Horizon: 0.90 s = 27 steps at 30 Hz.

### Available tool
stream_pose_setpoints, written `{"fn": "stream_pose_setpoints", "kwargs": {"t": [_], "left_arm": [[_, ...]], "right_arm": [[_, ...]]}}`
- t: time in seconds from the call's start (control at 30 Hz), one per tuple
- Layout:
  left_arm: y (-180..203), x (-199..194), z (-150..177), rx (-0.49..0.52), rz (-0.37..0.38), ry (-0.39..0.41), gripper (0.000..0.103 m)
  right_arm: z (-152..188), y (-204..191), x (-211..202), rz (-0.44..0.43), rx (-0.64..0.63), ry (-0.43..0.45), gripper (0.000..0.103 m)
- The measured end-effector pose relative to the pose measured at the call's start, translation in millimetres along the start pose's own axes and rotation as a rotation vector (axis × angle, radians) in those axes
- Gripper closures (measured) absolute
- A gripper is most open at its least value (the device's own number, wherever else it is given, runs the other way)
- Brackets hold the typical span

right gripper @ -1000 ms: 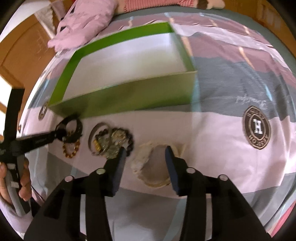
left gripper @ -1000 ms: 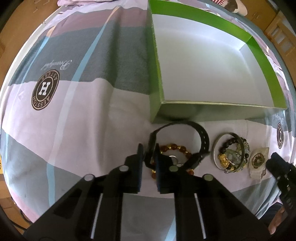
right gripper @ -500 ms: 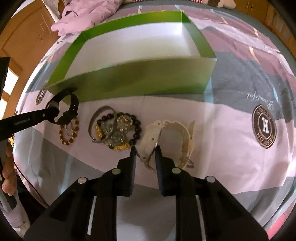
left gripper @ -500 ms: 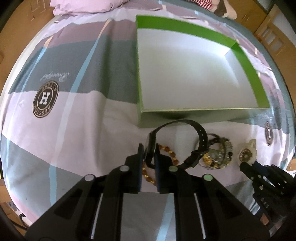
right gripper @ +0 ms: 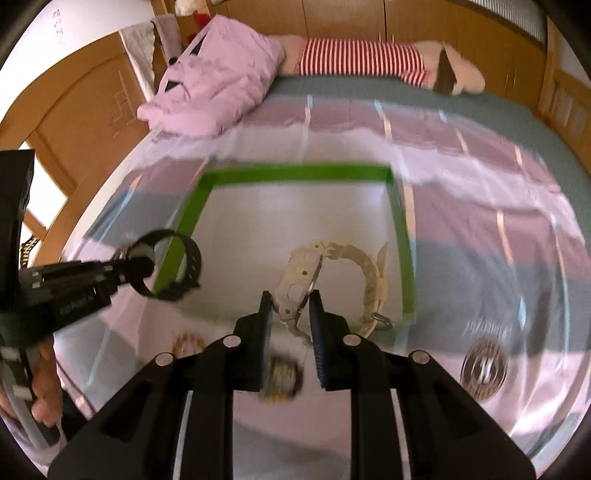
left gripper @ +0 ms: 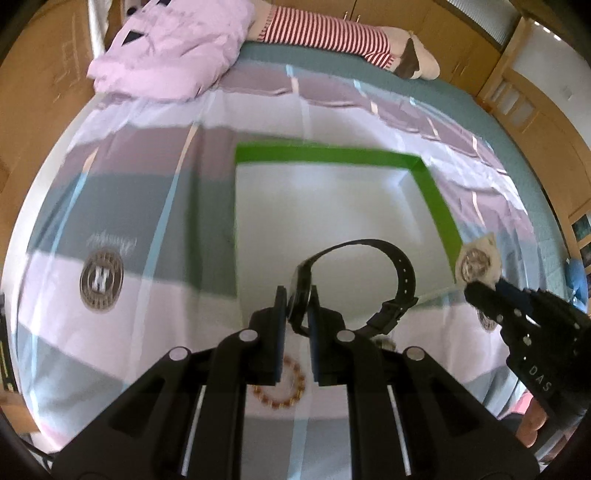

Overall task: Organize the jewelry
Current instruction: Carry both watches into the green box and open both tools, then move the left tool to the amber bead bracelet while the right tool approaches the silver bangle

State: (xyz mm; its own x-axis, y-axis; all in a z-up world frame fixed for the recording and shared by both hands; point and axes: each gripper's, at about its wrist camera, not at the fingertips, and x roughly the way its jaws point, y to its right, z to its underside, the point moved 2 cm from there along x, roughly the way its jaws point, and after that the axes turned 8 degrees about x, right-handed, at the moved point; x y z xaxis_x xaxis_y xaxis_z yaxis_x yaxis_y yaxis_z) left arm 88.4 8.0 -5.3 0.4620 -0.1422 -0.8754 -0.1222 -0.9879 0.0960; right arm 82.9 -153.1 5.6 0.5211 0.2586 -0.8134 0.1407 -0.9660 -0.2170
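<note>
My left gripper is shut on a black watch, held in the air over the near part of the green-walled box. My right gripper is shut on a cream-white watch, also lifted above the box. In the left wrist view the white watch shows at the tip of the right gripper. The right wrist view shows the black watch in the left gripper over the box's left wall. An amber bead bracelet lies on the bedspread below.
A tangle of bead bracelets lies on the striped bedspread beneath the right fingers. A pink pillow and a striped plush toy lie at the bed's far end. Wooden cabinets stand around. A hand holds the left gripper.
Both grippers have lifted their watches off the bedspread and carried them forward over the box. The right gripper closed on the white watch about half a second ago.
</note>
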Motion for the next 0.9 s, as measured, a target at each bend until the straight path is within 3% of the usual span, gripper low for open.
{"fn": "stream_pose_setpoints", "kwargs": {"t": [0.17, 0.33, 0.47, 0.5, 0.67, 0.83, 0.9], "left_arm": [[-12.2, 24.8, -12.6, -0.022, -0.048, 0.029, 0.092], [-18.4, 58.6, -8.0, -0.034, -0.038, -0.034, 0.092], [-18.3, 63.6, -6.9, -0.027, -0.054, -0.038, 0.084], [-18.5, 61.0, -7.0, -0.03, -0.048, -0.033, 0.083], [-16.4, 39.5, -3.5, -0.031, -0.008, -0.039, 0.08], [-9.7, 19.6, 25.6, 0.038, 0.006, -0.083, 0.077], [-10.3, 21.9, 41.6, 0.06, -0.004, -0.123, 0.074]], "right_arm": [[2.5, 19.0, 40.7, -0.013, 0.009, -0.026, 0.083], [3.0, 23.7, 75.7, 0.012, 0.022, -0.061, 0.082], [3.6, 20.9, 60.8, 0.003, 0.013, -0.025, 0.06], [3.1, 21.7, 56.5, -0.003, 0.019, -0.02, 0.059], [11.3, 19.6, 33.8, -0.086, 0.034, -0.094, 0.059], [48.6, 5.0, 34.2, -0.101, -0.06, -0.221, 0.059], [66.7, 6.5, 49.3, -0.079, -0.074, -0.262, 0.071]]}}
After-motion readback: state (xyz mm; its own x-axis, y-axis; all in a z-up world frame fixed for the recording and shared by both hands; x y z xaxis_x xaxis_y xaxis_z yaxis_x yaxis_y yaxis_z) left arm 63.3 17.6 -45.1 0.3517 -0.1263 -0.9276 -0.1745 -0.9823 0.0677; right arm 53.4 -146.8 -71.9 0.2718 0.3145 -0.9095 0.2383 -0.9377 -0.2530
